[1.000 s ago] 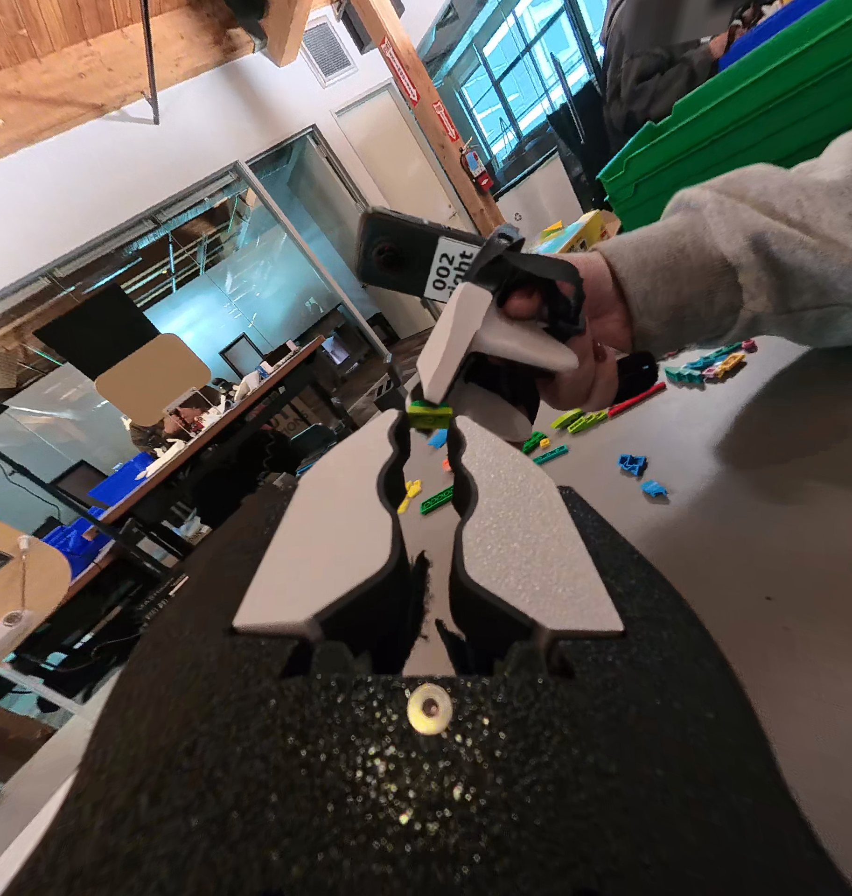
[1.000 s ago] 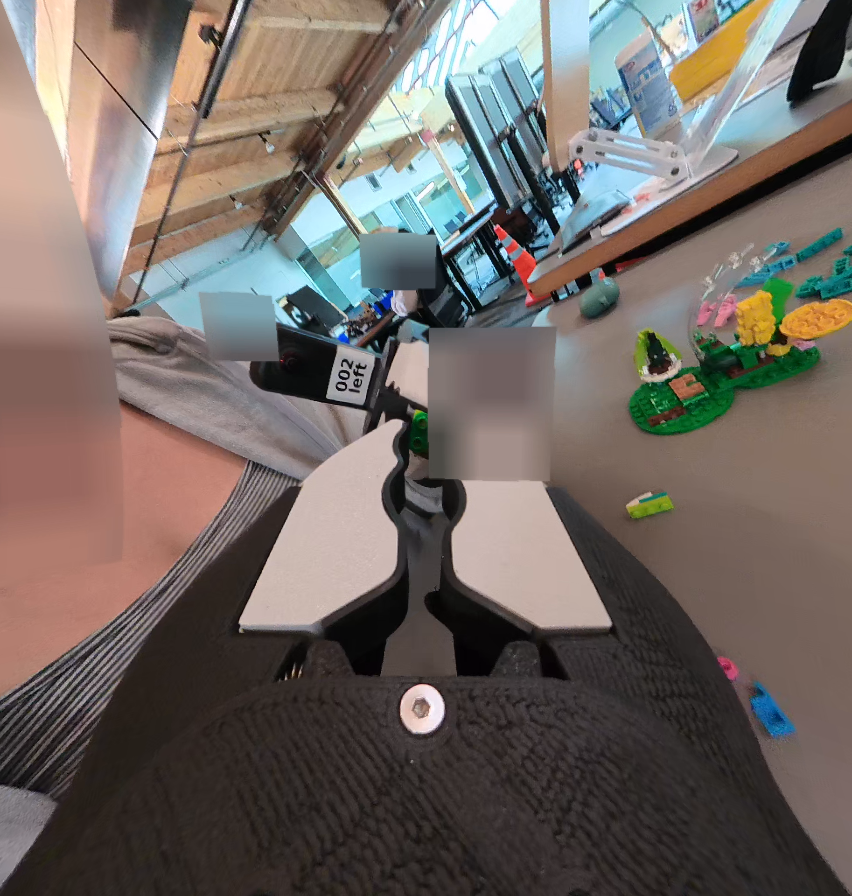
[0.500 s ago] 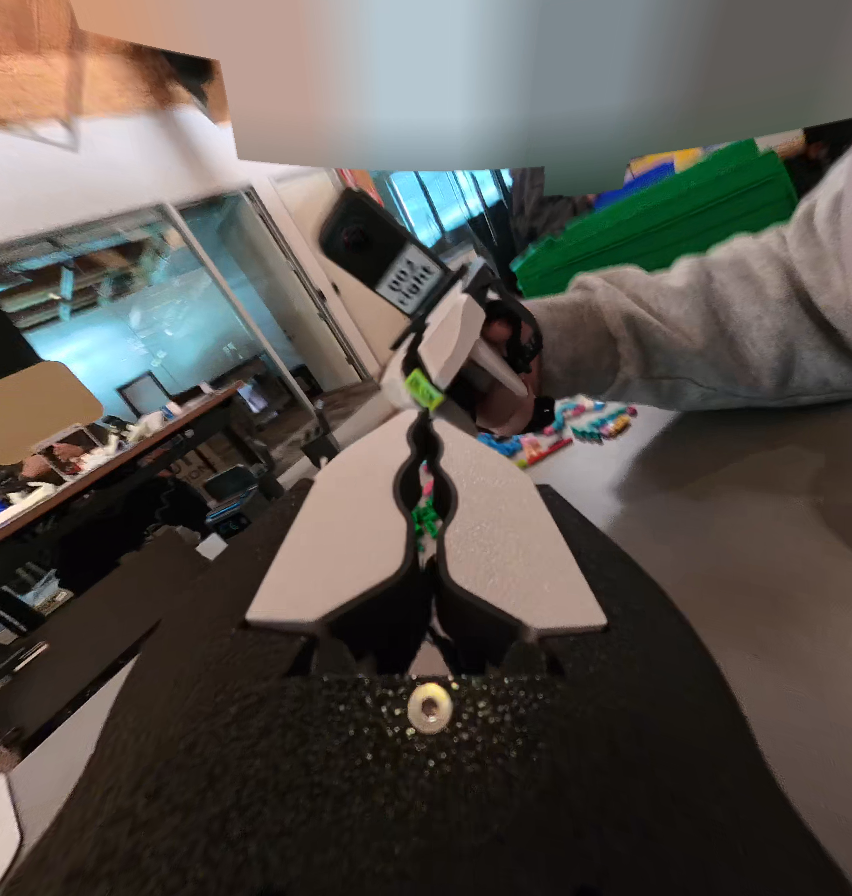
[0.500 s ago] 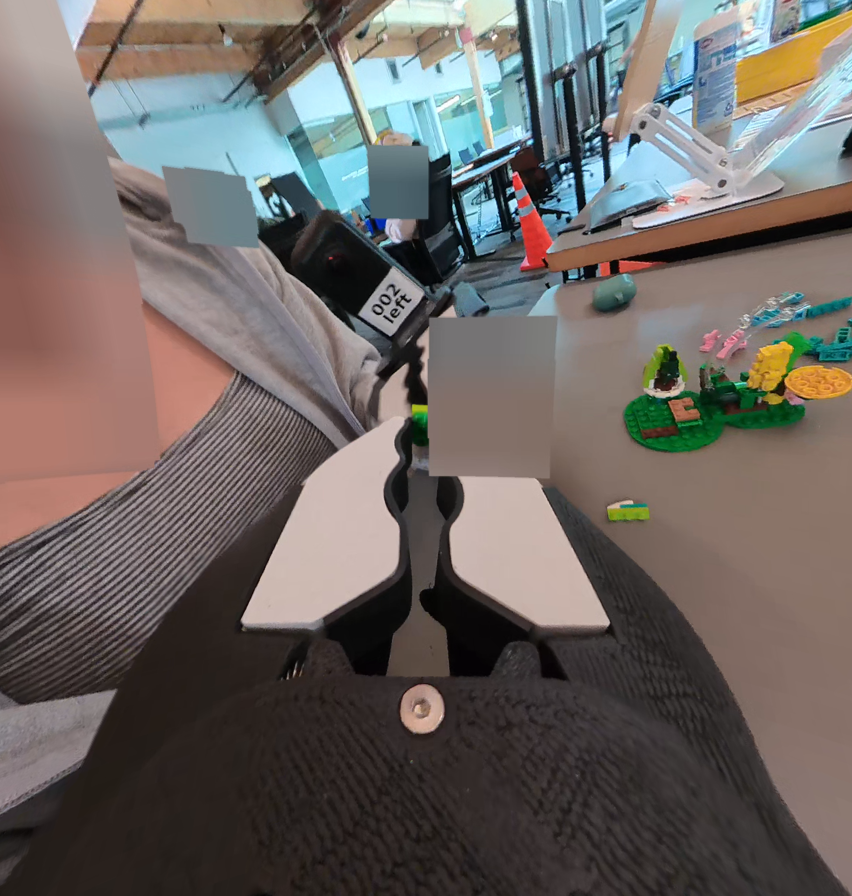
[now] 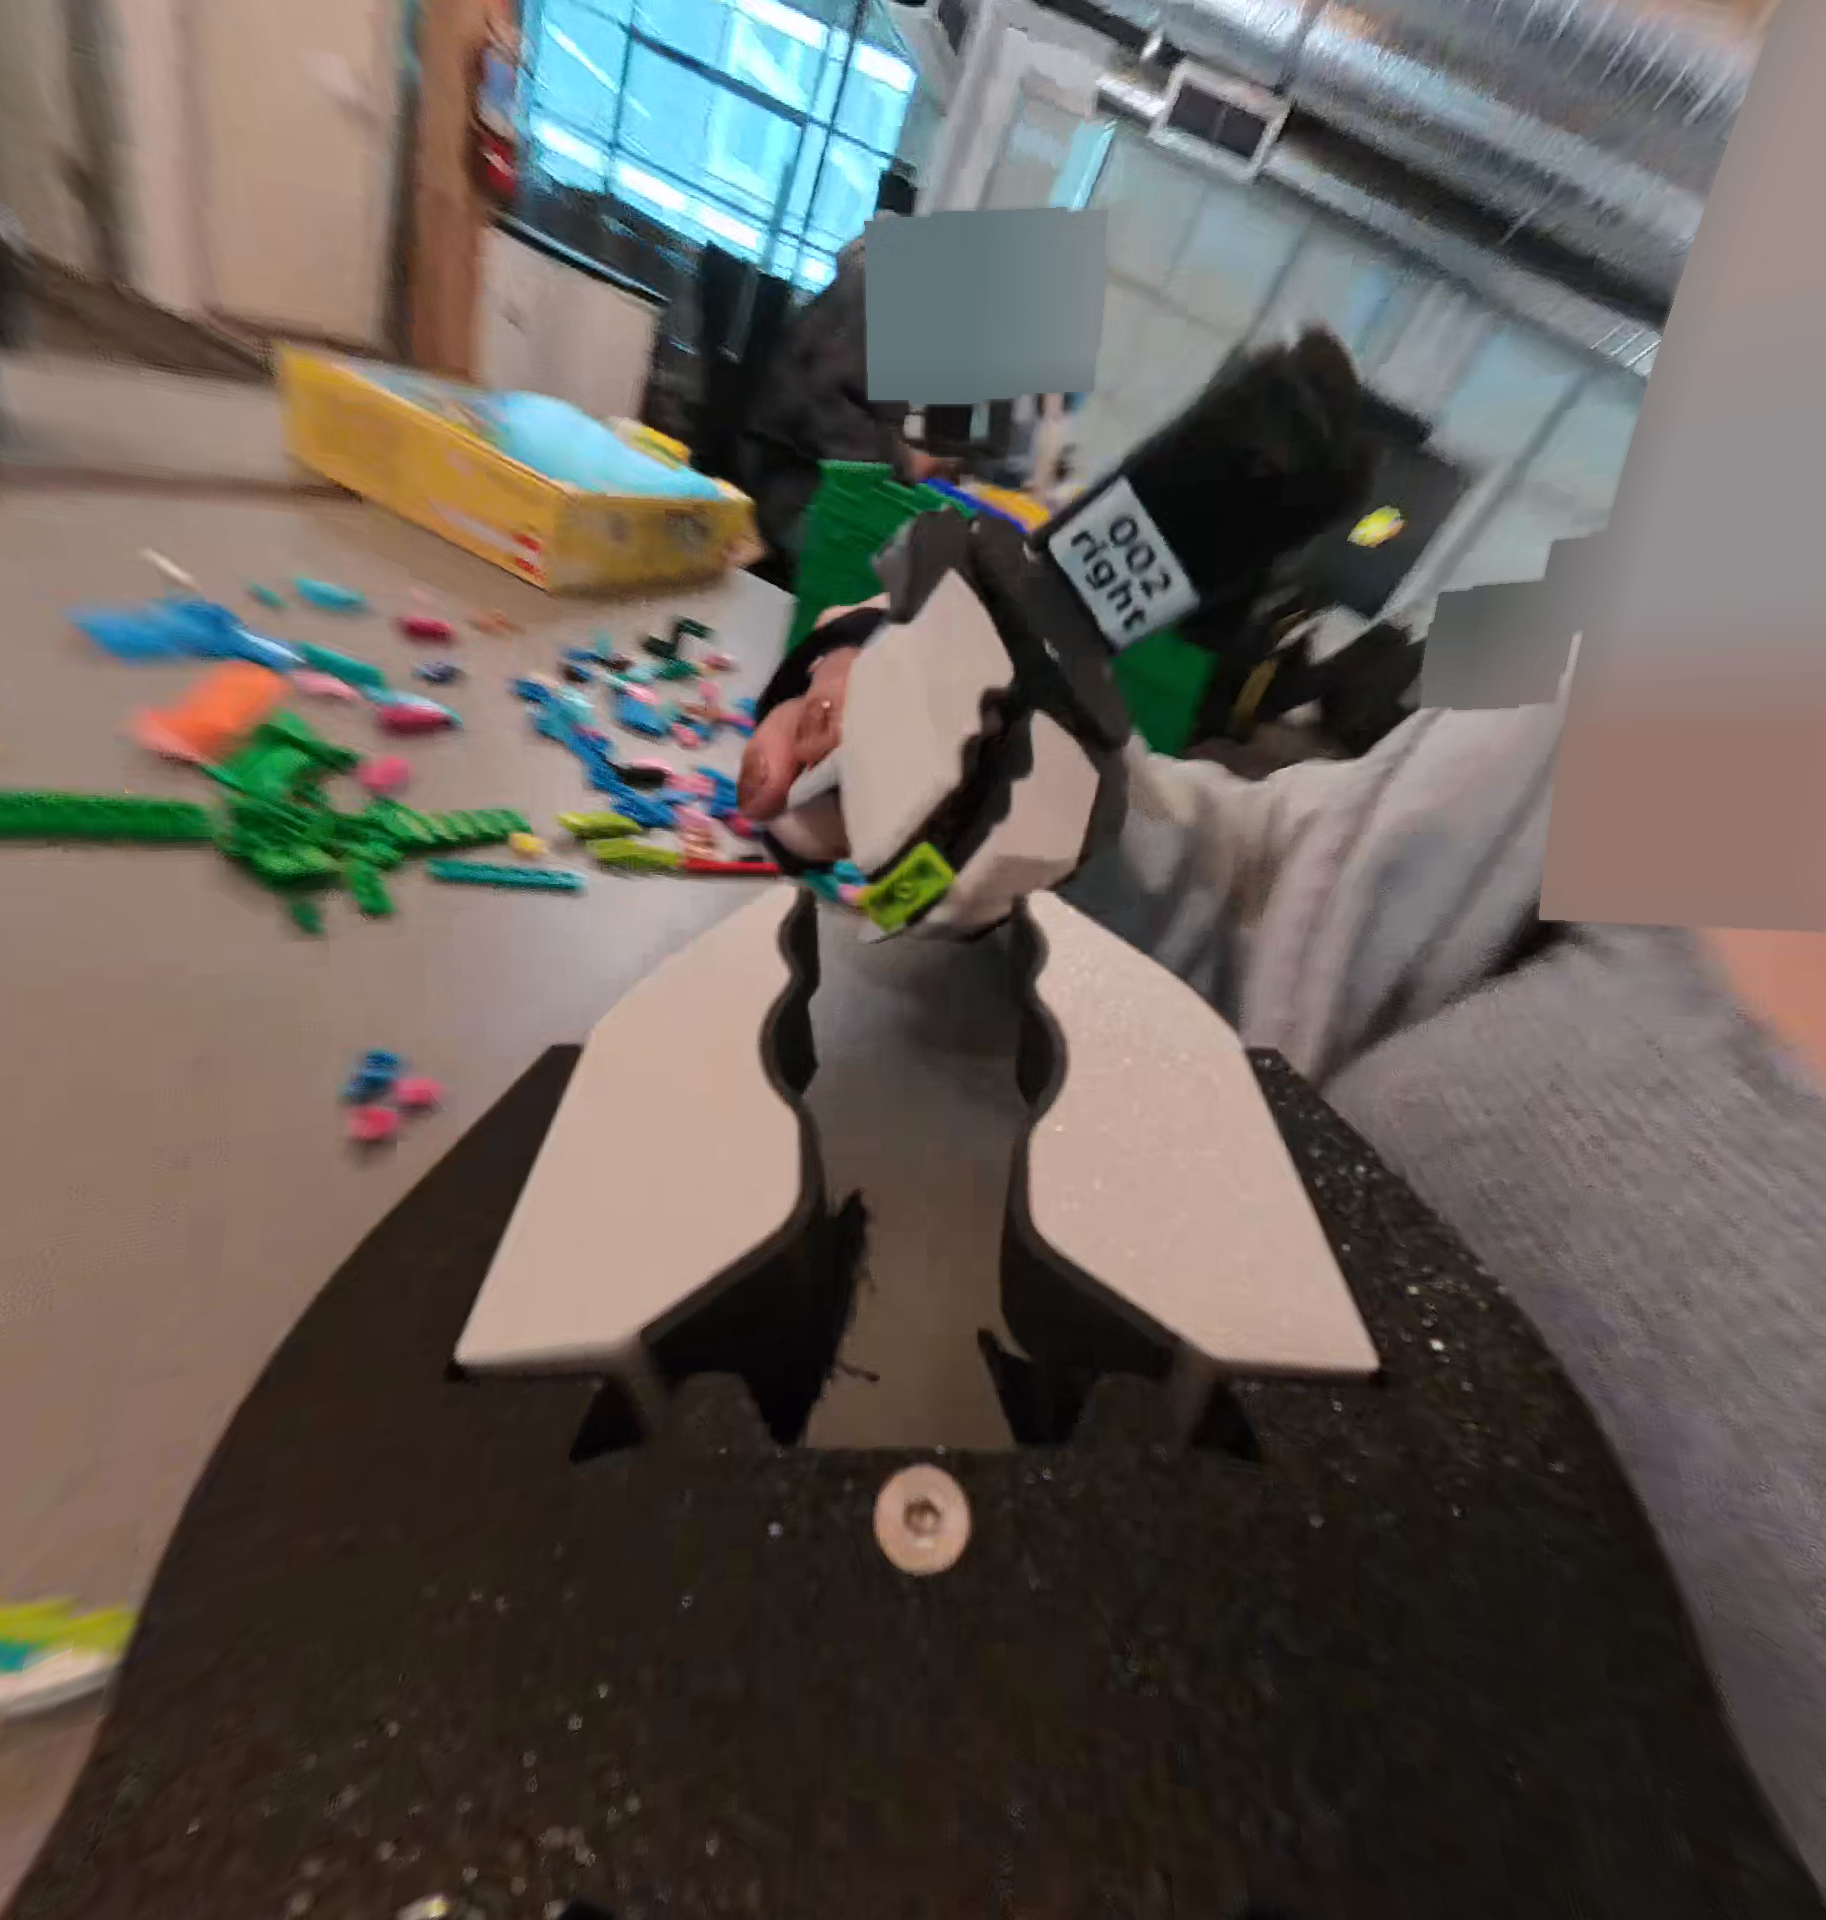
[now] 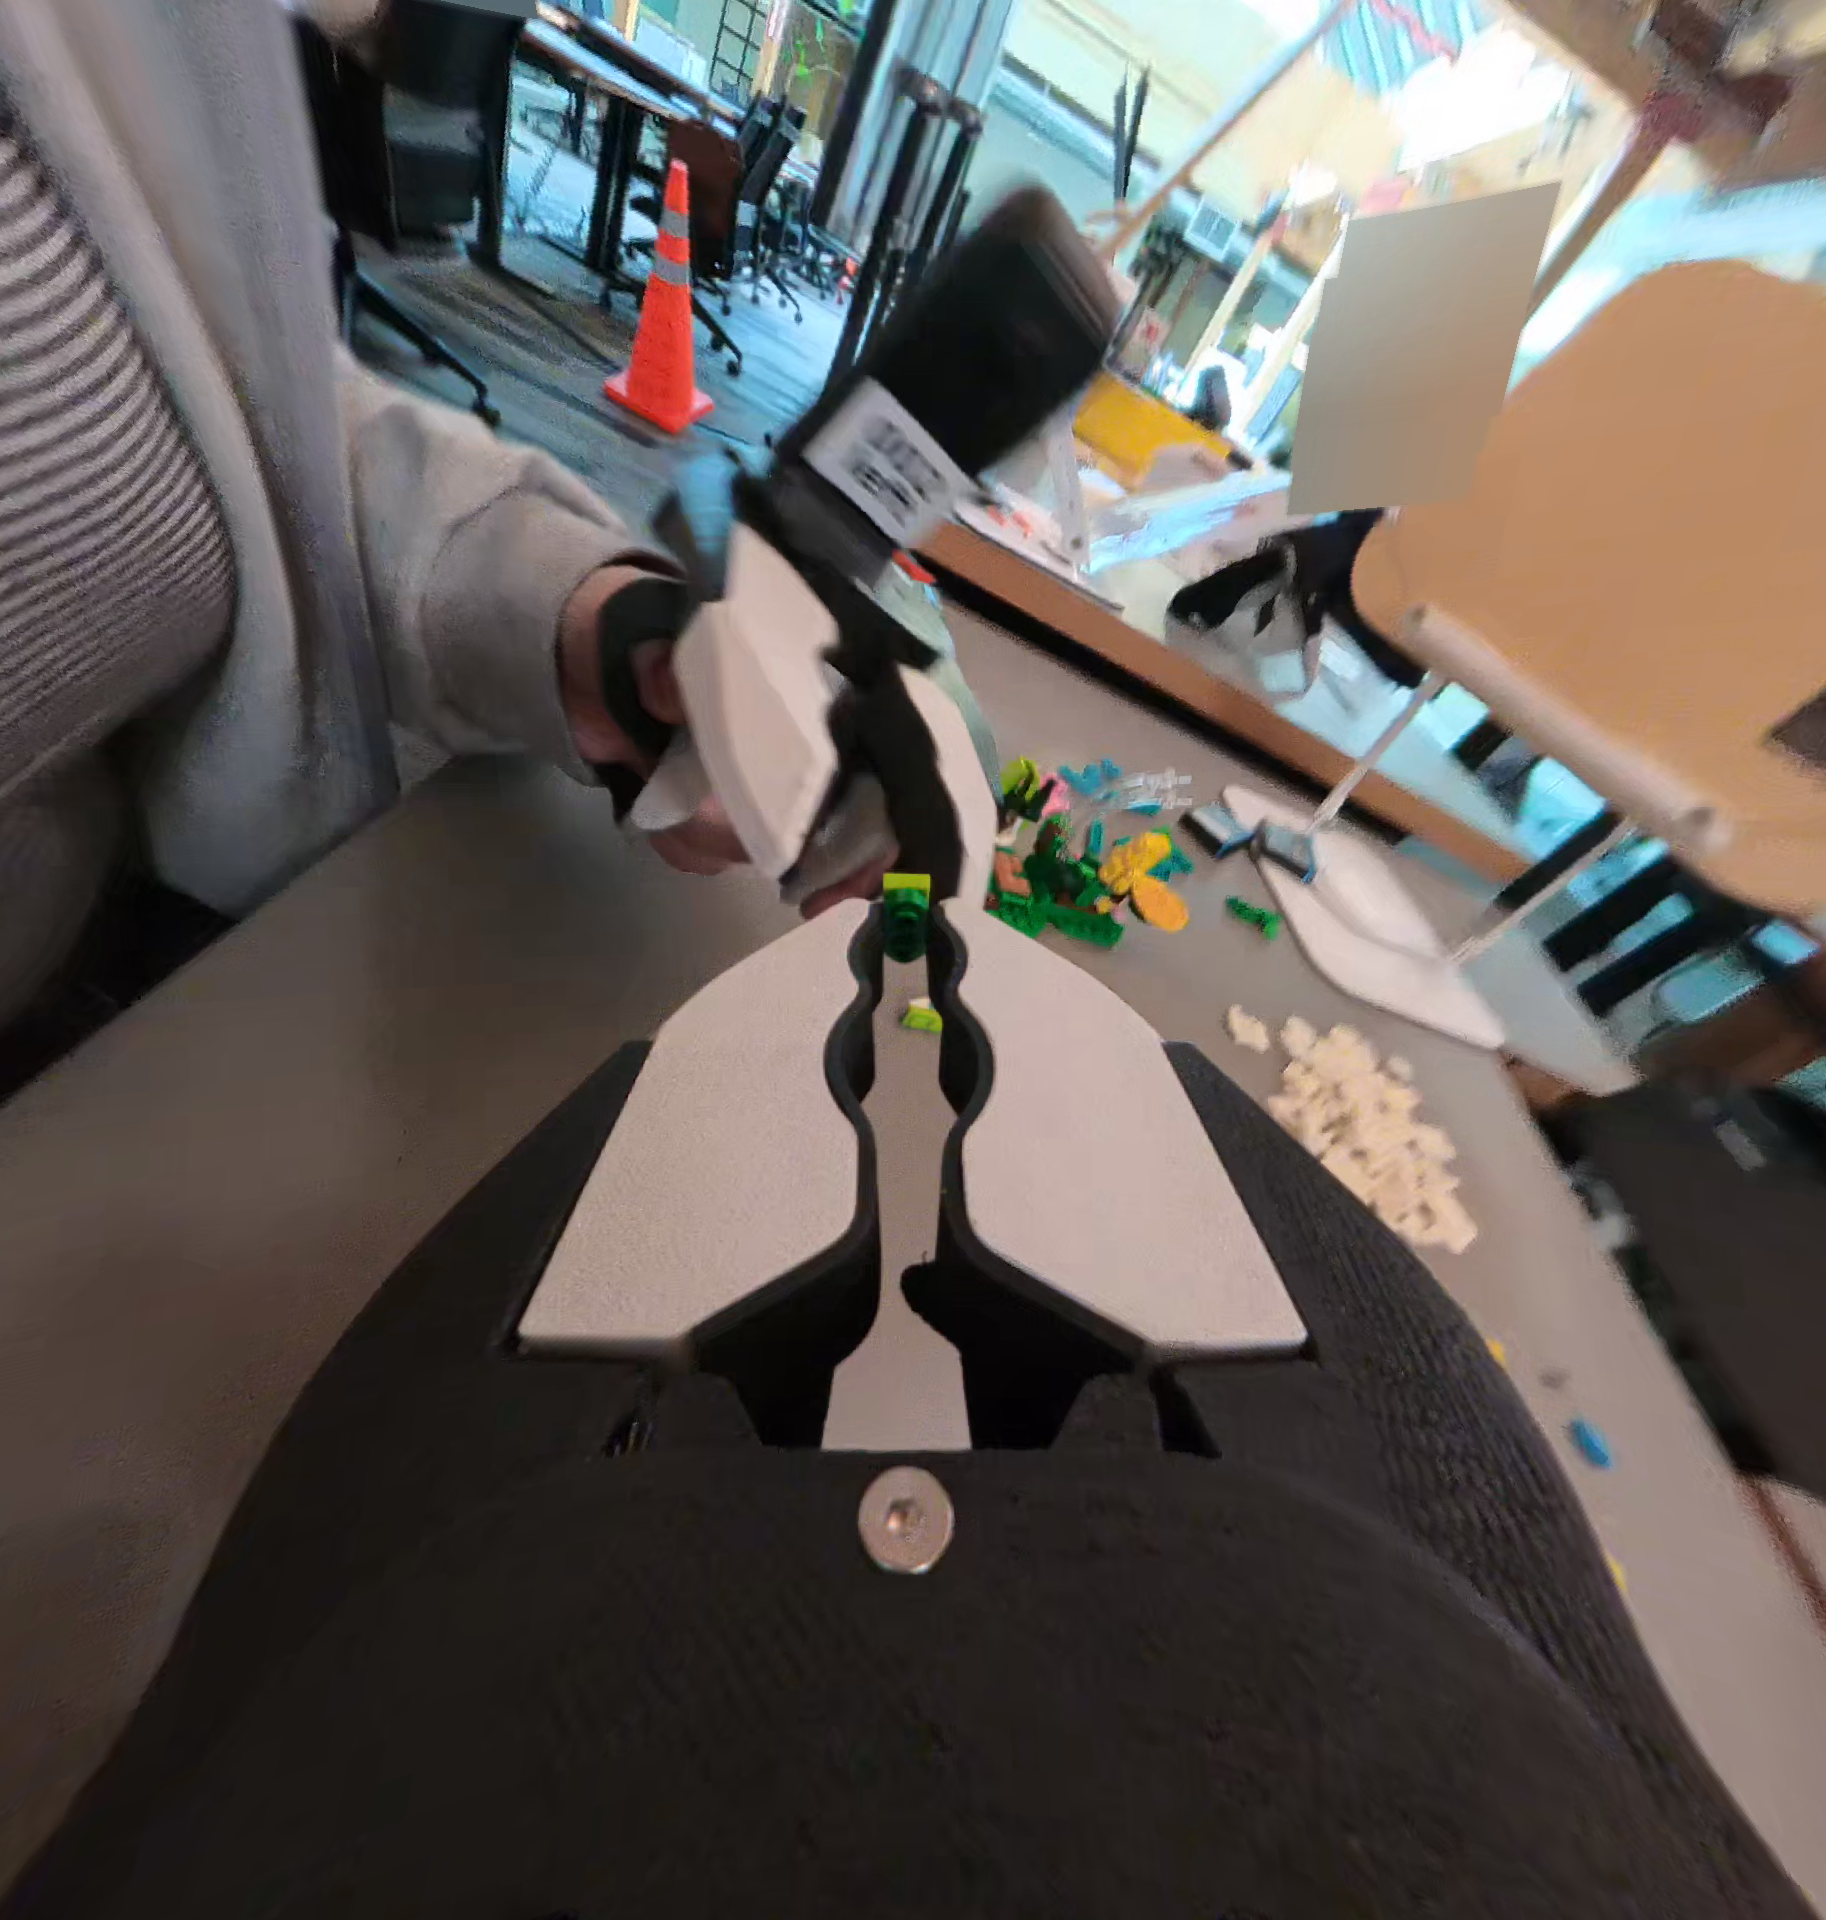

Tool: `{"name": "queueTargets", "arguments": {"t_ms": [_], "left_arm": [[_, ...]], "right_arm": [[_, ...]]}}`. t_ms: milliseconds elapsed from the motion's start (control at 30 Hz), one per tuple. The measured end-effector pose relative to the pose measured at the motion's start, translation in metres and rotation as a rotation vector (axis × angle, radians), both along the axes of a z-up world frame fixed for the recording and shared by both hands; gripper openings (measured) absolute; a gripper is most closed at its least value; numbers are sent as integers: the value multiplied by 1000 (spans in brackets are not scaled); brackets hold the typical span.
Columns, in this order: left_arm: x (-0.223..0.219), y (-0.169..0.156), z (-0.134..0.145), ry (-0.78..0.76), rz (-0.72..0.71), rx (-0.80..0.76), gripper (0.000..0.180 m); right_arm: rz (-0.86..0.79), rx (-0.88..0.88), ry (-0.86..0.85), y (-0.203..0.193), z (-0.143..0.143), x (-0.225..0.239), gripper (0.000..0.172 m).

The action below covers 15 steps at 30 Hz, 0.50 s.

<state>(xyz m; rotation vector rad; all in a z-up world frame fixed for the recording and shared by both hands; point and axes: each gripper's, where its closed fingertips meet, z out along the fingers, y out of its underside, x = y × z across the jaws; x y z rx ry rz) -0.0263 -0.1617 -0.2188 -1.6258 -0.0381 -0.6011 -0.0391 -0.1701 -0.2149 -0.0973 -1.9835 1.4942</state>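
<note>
My right gripper is shut on a small green brick piece, dark green with a lime plate on top, held above the grey table. In the left wrist view the same lime piece sits at the tips of the right gripper's white fingers. My left gripper is open with nothing between its pads, just short of that piece. In the right wrist view the left gripper's fingers hang just behind the held piece.
Loose coloured bricks and a yellow box lie on the table's left. A green brick build with a yellow flower, a small lime piece, a pile of white pieces and a white stand base lie ahead. The tips of both grippers are at nearly the same place.
My left gripper was closed at the green piece half a second ago and has now opened wide. The piece stays in the right gripper. Both grippers have tilted down toward the table.
</note>
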Motion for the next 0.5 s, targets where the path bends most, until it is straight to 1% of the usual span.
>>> {"name": "queueTargets", "arguments": {"t_ms": [67,133,200,300,333,433,500], "left_arm": [[4,-1,-3,-155,-61,-18,35],[8,-2,-8,-229,-98,-49,29],[15,-2,-10,-259,-140,-68,22],[22,-2,-11,-313,-191,-84,20],[24,-2,-11,-330,-204,-84,16],[26,-3,-15,-283,-210,-95,16],[30,-5,-13,-303,-236,-79,16]], "right_arm": [[-1,56,104,-7,-3,12,6],[-28,135,173,-8,-8,16,6],[-48,197,234,-8,-13,19,6],[-46,225,279,-10,-15,24,6],[-49,236,298,-10,-15,24,6],[-68,292,348,-10,-18,26,6],[-81,301,383,-11,-17,29,6]]}}
